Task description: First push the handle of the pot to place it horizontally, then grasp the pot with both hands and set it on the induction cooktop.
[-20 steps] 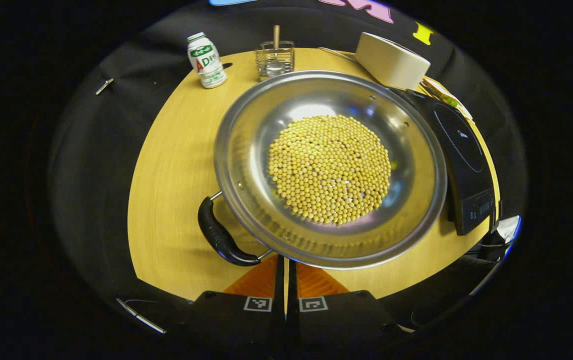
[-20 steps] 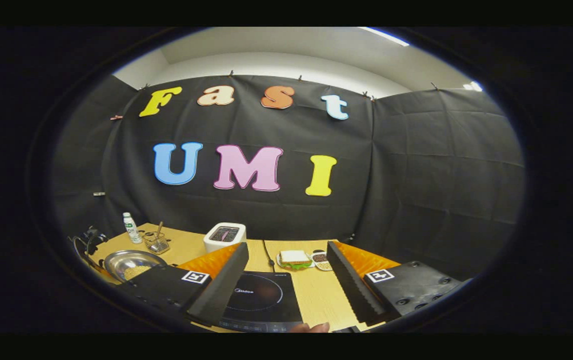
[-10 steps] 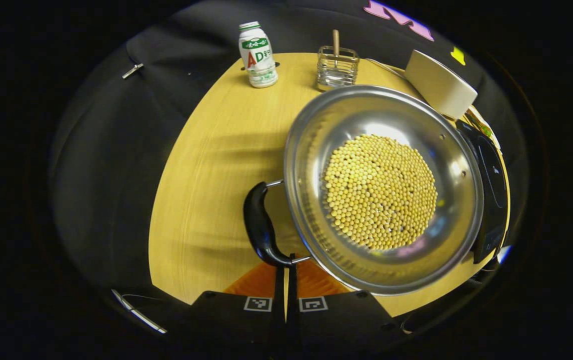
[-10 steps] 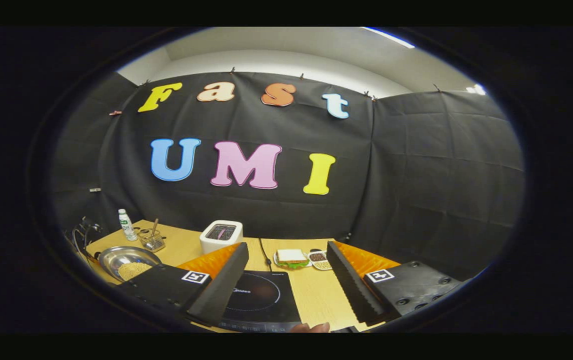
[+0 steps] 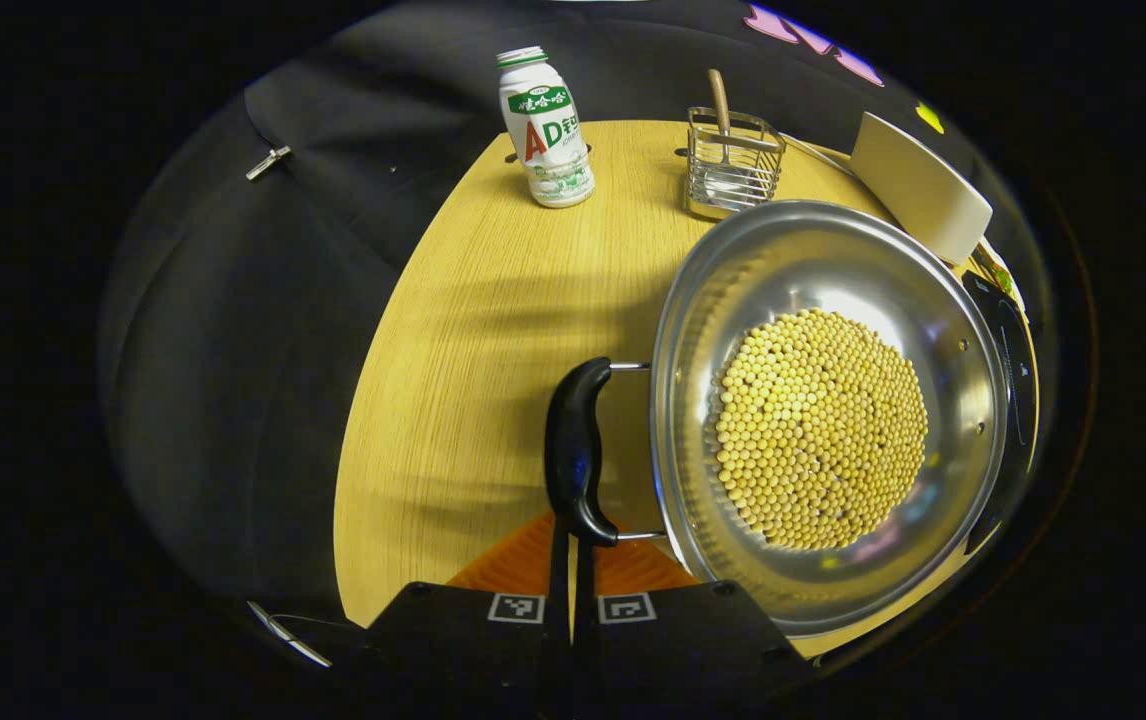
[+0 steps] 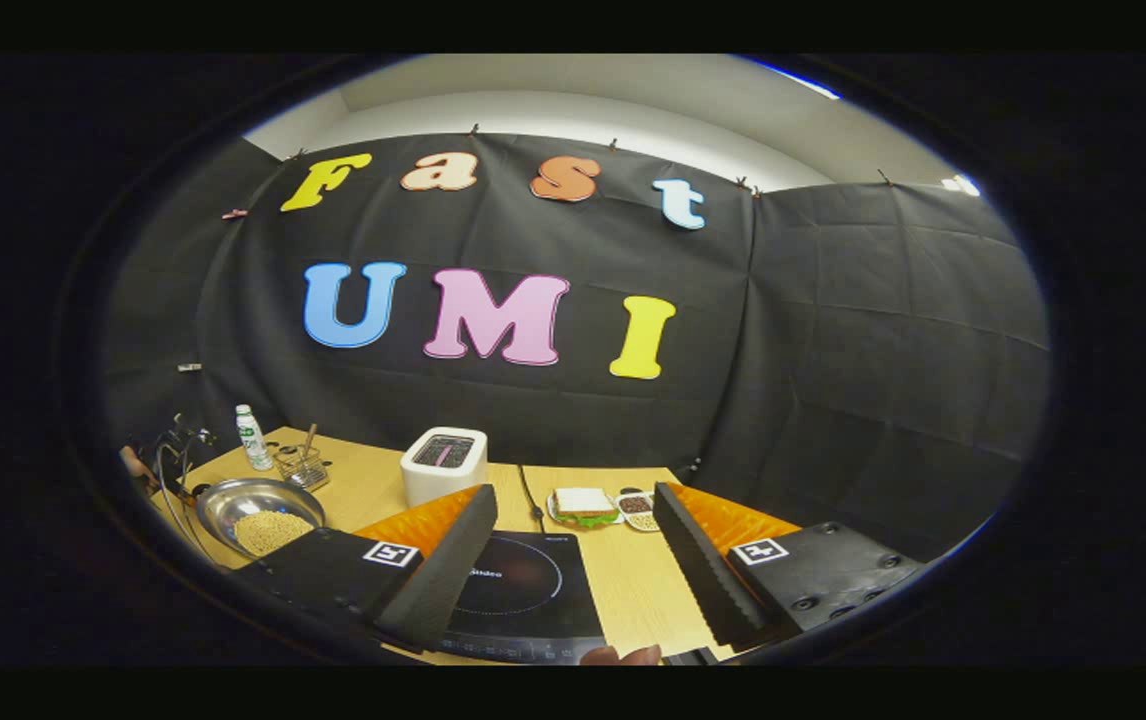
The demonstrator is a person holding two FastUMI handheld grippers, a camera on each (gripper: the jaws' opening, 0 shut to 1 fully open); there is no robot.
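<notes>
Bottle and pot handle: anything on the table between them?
No. In the left gripper view, bare table runs from the bottle to the pot handle.

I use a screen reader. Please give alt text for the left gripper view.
A steel pot of yellow beans sits on a wooden table, its black handle just ahead of the left gripper's closed fingers. Behind stand a bottle and wire basket.

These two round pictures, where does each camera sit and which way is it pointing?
Left gripper view: rides the left gripper, looking steeply down at the pot of beans and its black handle; its shut fingers show at the bottom.
Right gripper view: rides the right gripper, looking level across the table at the booth wall; its open fingers flank the induction cooktop.
Shared: pot, bottle, wire basket, toaster.
</notes>
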